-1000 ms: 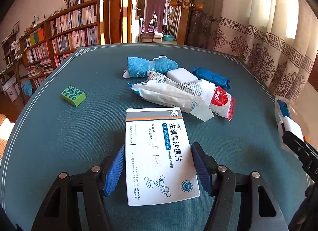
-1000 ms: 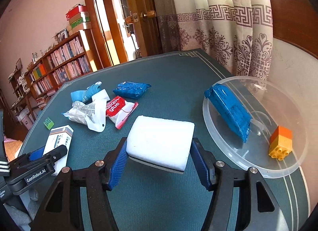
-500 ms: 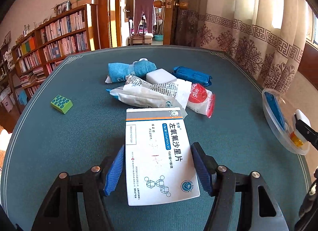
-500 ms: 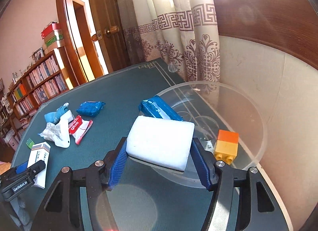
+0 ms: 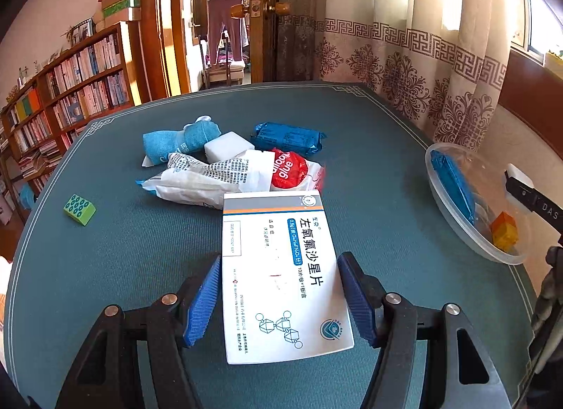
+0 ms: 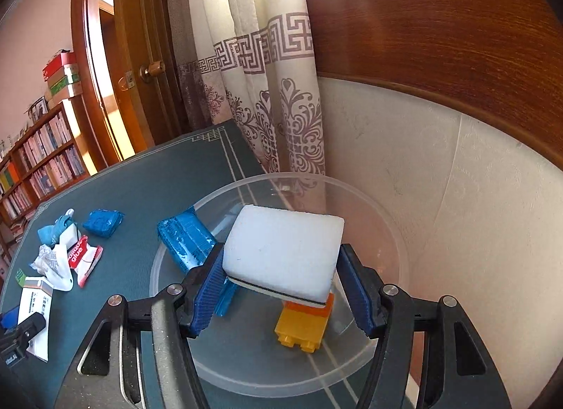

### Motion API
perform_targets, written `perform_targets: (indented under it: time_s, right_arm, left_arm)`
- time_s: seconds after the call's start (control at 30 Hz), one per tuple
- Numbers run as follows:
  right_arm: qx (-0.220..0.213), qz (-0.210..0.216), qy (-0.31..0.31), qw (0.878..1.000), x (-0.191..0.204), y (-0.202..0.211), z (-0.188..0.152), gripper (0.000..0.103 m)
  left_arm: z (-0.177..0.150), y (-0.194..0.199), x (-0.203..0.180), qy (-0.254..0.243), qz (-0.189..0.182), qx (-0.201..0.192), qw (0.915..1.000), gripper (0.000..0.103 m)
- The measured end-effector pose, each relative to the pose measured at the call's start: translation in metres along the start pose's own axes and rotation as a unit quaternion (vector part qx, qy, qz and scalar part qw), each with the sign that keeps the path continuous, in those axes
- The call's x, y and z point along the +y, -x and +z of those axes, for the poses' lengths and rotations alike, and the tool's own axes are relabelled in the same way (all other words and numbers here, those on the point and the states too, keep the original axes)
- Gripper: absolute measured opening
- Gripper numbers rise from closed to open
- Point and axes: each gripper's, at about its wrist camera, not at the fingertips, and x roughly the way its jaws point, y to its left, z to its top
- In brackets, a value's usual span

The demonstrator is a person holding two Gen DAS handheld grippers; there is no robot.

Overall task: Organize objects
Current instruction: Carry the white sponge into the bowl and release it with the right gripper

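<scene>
Both grippers loaded: R over the bowl, L over the bench.

My R gripper (image 6: 281, 289): fingers (image 6: 207, 289) clamped on the white sponge (image 6: 285, 247), hanging above the clear bowl (image 6: 387, 219) w/ a blue packet (image 6: 186, 236) and an orange-yellow brick (image 6: 302, 328) inside. My L gripper (image 5: 278, 300): fingers (image 5: 204, 303) gripping the white medicine box (image 5: 281, 275) by its long edges, above the green bench (image 5: 369, 198). Beyond the box, a pile: white printed bag (image 5: 207, 177), red glue pack (image 5: 292, 170), 2nd white sponge (image 5: 228, 147), blue towel roll (image 5: 176, 141), another blue packet (image 5: 288, 138). Green brick (image 5: 79, 209) sits apart, far left. Bowl near the bench's R edge, by the curtain (image 5: 422, 57).
</scene>
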Motion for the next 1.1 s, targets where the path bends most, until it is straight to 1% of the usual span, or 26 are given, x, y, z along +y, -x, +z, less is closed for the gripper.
perform_targets:
  time_s: [0.23, 0.3, 0.33, 0.37, 0.47, 0.7, 0.97, 1.1]
  right_arm:
    - [0.006, -0.01, -0.004, 1.0, -0.016, -0.023, 0.009, 0.066]
    - [0.012, -0.004, -0.014, 1.0, -0.022, -0.028, 0.009, 0.07]
    - [0.013, -0.002, -0.019, 1.0, -0.024, -0.029, 0.008, 0.075]
    - [0.011, 0.0, -0.024, 1.0, -0.027, -0.028, 0.007, 0.077]
    - [0.011, 0.005, -0.032, 0.999, -0.032, -0.026, 0.002, 0.078]
    - [-0.008, 0.006, -0.03, 1.0, -0.036, -0.002, -0.009, 0.078]
    - [-0.035, 0.008, -0.013, 0.999, -0.037, 0.029, -0.026, 0.078]
    - [-0.037, 0.01, 0.004, 0.999, -0.039, 0.041, -0.035, 0.078]
  left_arm:
    - [0.006, -0.002, -0.02, -0.014, -0.013, 0.004, 0.9998, 0.069]
    - [0.008, -0.003, -0.026, -0.019, -0.015, 0.004, 0.9997, 0.069]
    - [0.009, -0.003, -0.029, -0.022, -0.016, 0.003, 0.9996, 0.069]
    - [0.01, -0.004, -0.032, -0.024, -0.017, 0.004, 0.9996, 0.069]
    - [0.014, -0.006, -0.041, -0.029, -0.027, 0.008, 0.9992, 0.069]
    - [0.023, -0.014, -0.068, -0.042, -0.066, 0.026, 0.9966, 0.069]
    - [0.042, -0.017, -0.105, -0.067, -0.104, 0.02, 0.9921, 0.069]
    - [0.048, -0.023, -0.121, -0.071, -0.121, 0.028, 0.9897, 0.069]
